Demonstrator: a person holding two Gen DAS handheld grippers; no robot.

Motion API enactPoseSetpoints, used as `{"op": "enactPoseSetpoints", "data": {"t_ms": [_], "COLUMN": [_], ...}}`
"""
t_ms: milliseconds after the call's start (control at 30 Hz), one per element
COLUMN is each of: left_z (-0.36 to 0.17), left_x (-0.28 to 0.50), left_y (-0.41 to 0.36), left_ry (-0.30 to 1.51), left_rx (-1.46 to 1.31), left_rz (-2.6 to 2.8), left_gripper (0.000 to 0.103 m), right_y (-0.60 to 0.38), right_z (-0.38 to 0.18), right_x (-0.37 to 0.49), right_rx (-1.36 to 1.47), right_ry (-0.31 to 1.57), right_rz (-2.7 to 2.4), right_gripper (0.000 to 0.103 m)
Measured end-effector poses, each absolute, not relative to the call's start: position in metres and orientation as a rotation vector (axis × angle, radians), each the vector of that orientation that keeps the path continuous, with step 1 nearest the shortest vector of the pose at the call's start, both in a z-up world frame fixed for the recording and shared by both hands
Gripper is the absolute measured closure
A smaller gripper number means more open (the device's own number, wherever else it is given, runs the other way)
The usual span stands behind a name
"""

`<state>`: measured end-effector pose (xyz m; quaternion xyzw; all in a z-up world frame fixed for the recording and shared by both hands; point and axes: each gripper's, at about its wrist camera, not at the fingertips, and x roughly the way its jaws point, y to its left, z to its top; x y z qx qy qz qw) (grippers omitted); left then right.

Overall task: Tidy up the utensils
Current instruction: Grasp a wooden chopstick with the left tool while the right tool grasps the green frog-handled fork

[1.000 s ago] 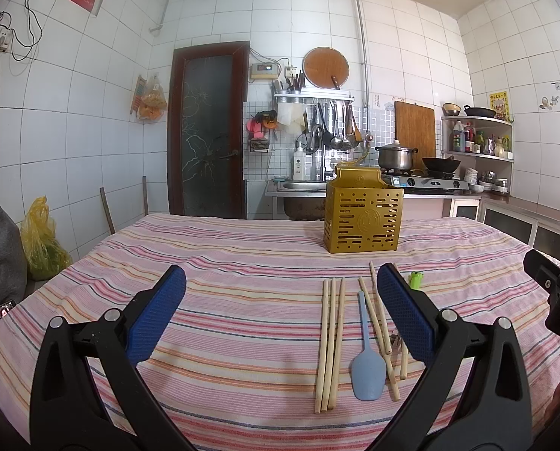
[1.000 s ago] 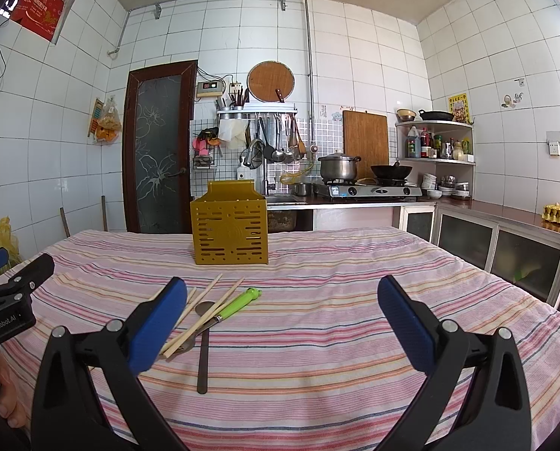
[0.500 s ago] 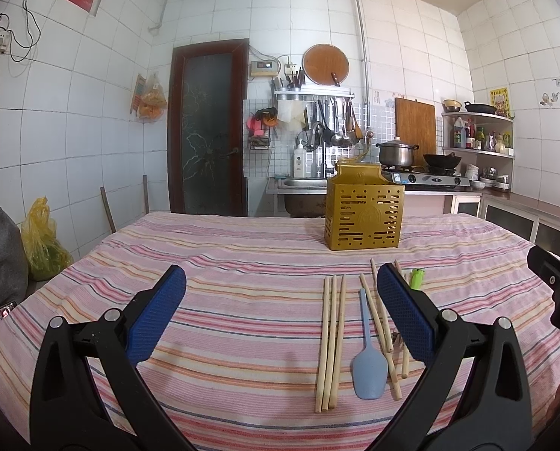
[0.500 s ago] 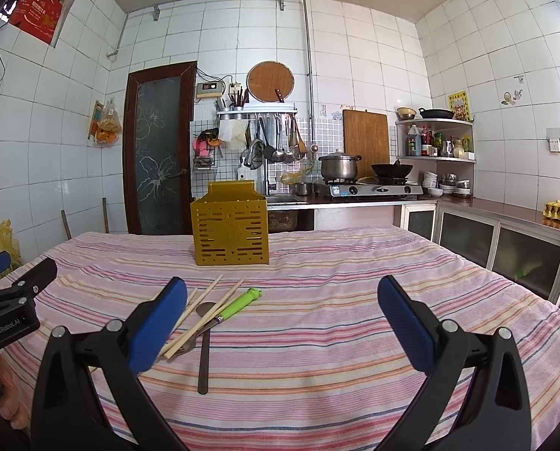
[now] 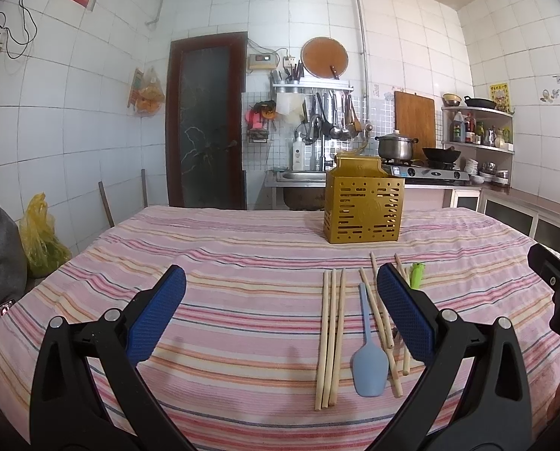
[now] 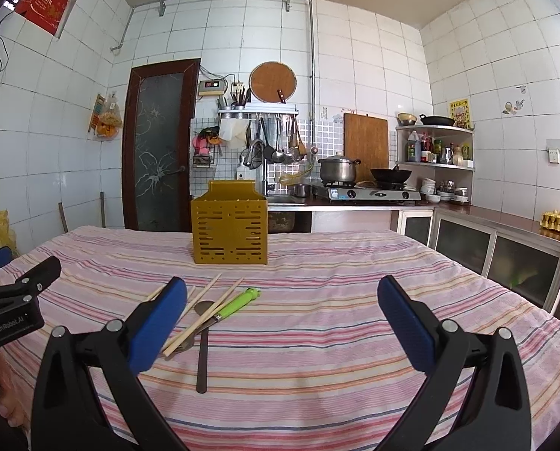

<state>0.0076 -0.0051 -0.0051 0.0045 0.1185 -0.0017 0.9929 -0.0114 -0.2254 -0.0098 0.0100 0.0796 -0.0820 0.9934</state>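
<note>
Left wrist view: left gripper (image 5: 280, 310) has its jaws spread wide with nothing between them, hovering over the striped surface (image 5: 223, 263). Lower right of centre, three chopsticks (image 5: 330, 334) lie neatly side by side, with a blue spatula (image 5: 368, 357) and more loose chopsticks crossing just beside them. The holder (image 5: 363, 206), a gold slotted box, stands upright mid-frame, well apart from the pile, so I'd guess everything ends up in there.

Right wrist view: right gripper (image 6: 282, 319) is also wide open and empty. The loose chopsticks (image 6: 201, 314) sit left of centre, lying over a spoon (image 6: 202, 342) and a green-handled tool (image 6: 235, 304). Nothing's in hand yet, so sorting looks barely begun.
</note>
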Motion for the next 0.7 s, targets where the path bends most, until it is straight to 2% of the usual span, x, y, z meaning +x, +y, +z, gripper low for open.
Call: {"op": "enactPoseSetpoints", "data": {"t_ms": [400,700], "left_z": [-0.008,-0.004], "left_x": [0.016,0.036], "left_y": [-0.008,-0.003], "left_ry": [0.279,0.380], "left_rx": [0.018,0.037], "left_rz": [0.011,-0.038], "left_gripper": [0.005,0.005], "right_y": [-0.232,-0.225], "right_z": [-0.008,-0.011], "right_x": [-0.014,0.021], "right_rx": [0.036,-0.011], "right_ry": [0.165,0.364], "right_rz": [-0.178,-0.107], "right_gripper": [0.004,0.004]}}
